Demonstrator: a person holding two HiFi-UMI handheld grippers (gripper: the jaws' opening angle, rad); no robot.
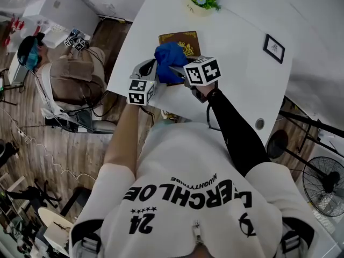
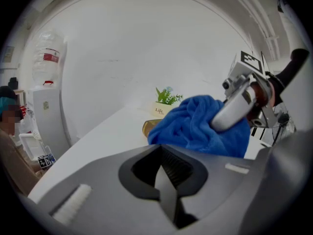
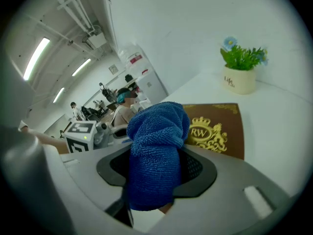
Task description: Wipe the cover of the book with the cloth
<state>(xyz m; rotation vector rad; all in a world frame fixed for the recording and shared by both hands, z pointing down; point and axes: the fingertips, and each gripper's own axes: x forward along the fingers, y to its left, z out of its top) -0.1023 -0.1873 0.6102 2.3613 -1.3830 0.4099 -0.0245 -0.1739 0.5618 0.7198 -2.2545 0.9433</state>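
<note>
A brown book (image 1: 181, 41) with a gold crest lies on the white table (image 1: 242, 79); the right gripper view shows its cover (image 3: 217, 129) just beyond the cloth. My right gripper (image 1: 176, 69) is shut on a bunched blue cloth (image 1: 167, 59), which hangs over the book's near edge. The cloth (image 3: 156, 151) fills the jaws of the right gripper (image 3: 156, 173). My left gripper (image 1: 146, 71) sits just left of the cloth near the table's left edge, shut and empty. In the left gripper view the left gripper (image 2: 164, 177) points at the cloth (image 2: 195, 126), with a sliver of the book (image 2: 148, 126) behind.
A small potted plant (image 1: 201, 0) stands at the table's far edge beyond the book. A framed picture (image 1: 274, 48) lies at the right. The table has a cable hole (image 1: 260, 124). A seated person (image 1: 70, 74) is left of the table, a fan (image 1: 325, 184) at the right.
</note>
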